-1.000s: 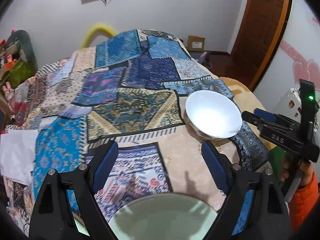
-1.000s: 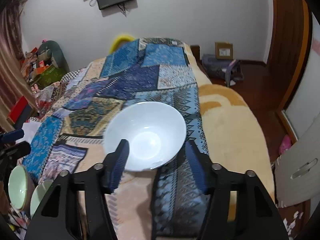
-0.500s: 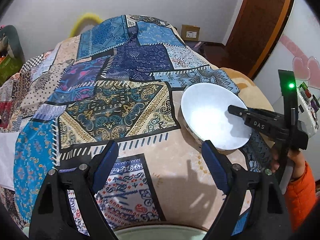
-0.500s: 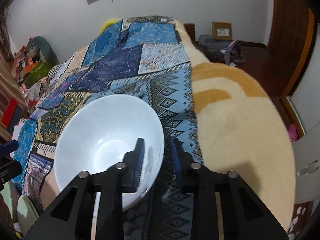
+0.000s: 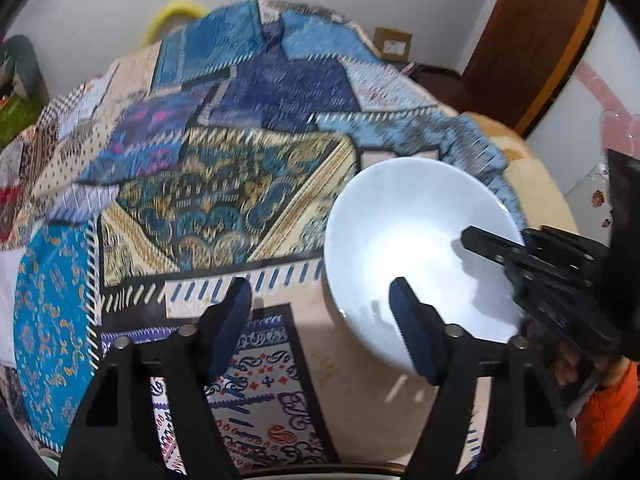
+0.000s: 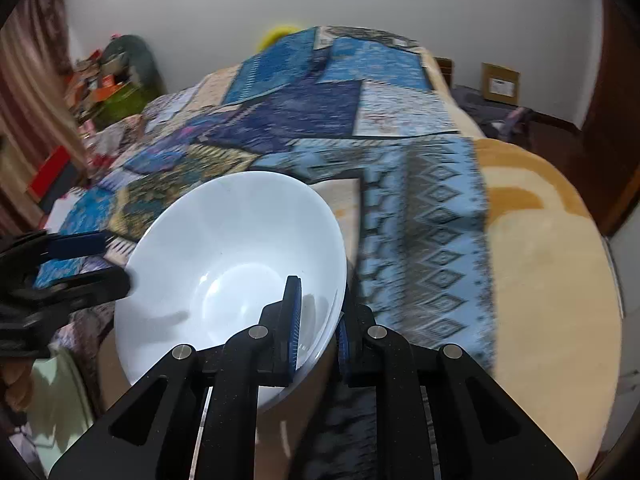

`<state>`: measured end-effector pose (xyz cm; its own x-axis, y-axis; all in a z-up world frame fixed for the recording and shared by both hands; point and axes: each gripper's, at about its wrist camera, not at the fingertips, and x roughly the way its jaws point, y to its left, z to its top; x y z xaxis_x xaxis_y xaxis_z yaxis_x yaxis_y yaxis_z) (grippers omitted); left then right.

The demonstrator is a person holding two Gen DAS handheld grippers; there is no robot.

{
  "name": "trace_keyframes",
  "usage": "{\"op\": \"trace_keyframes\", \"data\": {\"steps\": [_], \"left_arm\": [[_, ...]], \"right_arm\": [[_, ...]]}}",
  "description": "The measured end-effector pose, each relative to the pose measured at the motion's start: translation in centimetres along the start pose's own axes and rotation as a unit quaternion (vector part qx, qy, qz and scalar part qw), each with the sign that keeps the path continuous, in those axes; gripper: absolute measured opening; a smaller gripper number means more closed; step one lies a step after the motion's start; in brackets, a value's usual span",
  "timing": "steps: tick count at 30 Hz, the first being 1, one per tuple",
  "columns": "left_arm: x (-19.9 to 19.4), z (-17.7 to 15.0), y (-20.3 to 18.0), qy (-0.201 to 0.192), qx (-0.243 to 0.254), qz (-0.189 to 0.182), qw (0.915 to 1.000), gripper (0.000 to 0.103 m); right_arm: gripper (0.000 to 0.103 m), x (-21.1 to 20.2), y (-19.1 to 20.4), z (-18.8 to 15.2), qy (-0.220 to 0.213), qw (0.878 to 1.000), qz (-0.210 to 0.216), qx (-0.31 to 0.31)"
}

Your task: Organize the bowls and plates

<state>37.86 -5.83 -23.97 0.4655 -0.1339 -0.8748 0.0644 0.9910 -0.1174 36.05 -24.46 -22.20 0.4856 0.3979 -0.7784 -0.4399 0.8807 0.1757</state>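
A white bowl [image 6: 224, 264] is tilted and lifted above the patchwork bedspread [image 6: 320, 120]. My right gripper [image 6: 318, 320] is shut on the bowl's near rim, one finger inside and one outside. In the left wrist view the same bowl [image 5: 408, 248] sits at the right, with the right gripper [image 5: 496, 248] clamped on its far edge. My left gripper [image 5: 324, 316] is open and empty, its right finger in front of the bowl's near wall. A pale green dish [image 6: 60, 392] shows at the lower left of the right wrist view.
The patchwork bedspread [image 5: 224, 184] covers the bed, with a tan blanket [image 6: 552, 264] along its right side. Clutter and boxes [image 6: 108, 84] stand at the far left, a cardboard box [image 6: 500, 84] on the floor by the wall, and a wooden door [image 5: 532, 36] at the right.
The right gripper closed on the bowl's rim and lifted and tilted it. The left gripper moved toward the bowl, which now looks larger and nearer. The green dish has dropped out of the left wrist view.
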Motion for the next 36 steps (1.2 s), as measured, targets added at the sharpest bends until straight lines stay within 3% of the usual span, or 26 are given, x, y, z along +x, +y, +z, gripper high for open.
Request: {"op": "trace_keyframes", "data": {"steps": [6, 8, 12, 21, 36], "left_arm": [[2.0, -1.1, 1.2, 0.044, -0.027, -0.025, 0.9983, 0.043], [2.3, -1.2, 1.1, 0.048, -0.026, -0.027, 0.9981, 0.042], [2.4, -1.4, 0.3, 0.053, -0.016, -0.049, 0.9972, 0.023], [1.0, -1.9, -0.2, 0.041, -0.017, -0.048, 0.9979, 0.022], [-6.8, -3.6, -0.8, -0.012, -0.013, -0.043, 0.9989, 0.022]], "right_arm": [[0.014, 0.6, 1.4, -0.3, 0.016, 1.000, 0.020, -0.010], [0.014, 0.8, 1.6, -0.4, 0.021, 0.999, 0.026, -0.004], [0.014, 0.8, 1.8, -0.4, 0.019, 0.999, 0.031, 0.005], [0.014, -0.5, 2.4, -0.8, 0.013, 0.999, 0.036, 0.027], [0.014, -5.4, 4.9, -0.8, -0.021, 0.998, 0.042, 0.033]]}}
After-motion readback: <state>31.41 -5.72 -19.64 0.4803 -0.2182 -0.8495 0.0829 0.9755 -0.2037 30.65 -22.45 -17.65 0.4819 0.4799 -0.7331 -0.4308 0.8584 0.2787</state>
